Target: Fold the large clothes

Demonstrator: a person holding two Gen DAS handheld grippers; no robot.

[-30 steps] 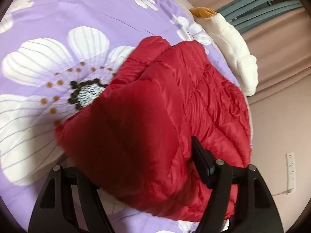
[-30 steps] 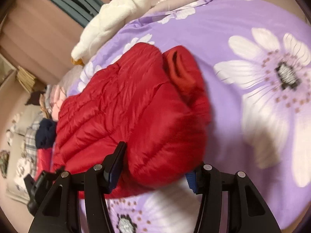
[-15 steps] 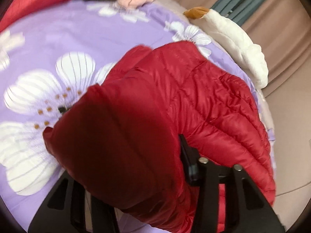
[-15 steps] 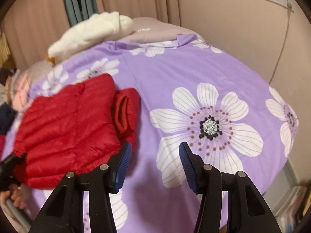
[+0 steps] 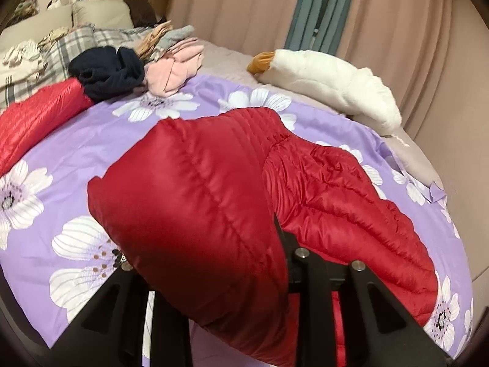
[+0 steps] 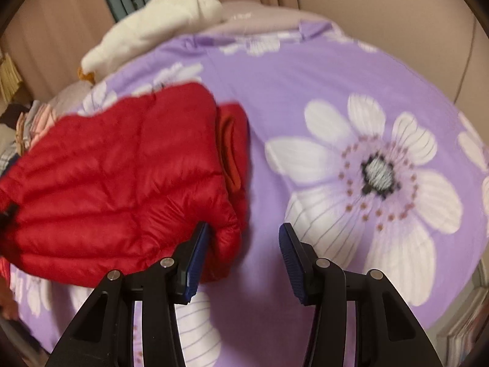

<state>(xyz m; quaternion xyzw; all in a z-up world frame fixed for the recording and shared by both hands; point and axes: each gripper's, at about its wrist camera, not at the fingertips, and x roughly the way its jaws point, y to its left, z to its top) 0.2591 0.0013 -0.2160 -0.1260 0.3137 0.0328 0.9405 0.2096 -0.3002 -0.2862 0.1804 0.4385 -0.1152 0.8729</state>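
A red puffer jacket (image 5: 198, 198) lies on a purple flowered bedspread (image 5: 91, 140). My left gripper (image 5: 207, 244) has a thick fold of the jacket between its fingers, raised off the bed. Its jaws are closing on the fold, which hides the left finger. In the right wrist view the jacket (image 6: 116, 183) lies at the left, its orange-lined collar facing the bare spread (image 6: 305, 76). My right gripper (image 6: 244, 232) is open just above the bed. The jacket's near corner bulges beside its left pad (image 6: 195, 253), and neither pad presses on it.
A white plush goose (image 5: 330, 88) lies along the bed's far edge by the curtains. A heap of pink, grey and navy clothes (image 5: 171, 61) and another red garment (image 5: 36, 116) sit at the far left near plaid pillows. The wall runs close on the right.
My left gripper has narrowed on the jacket fold and lifted it, tilting up so the head of the bed shows. My right gripper left the jacket, swung away, then came back beside its corner.
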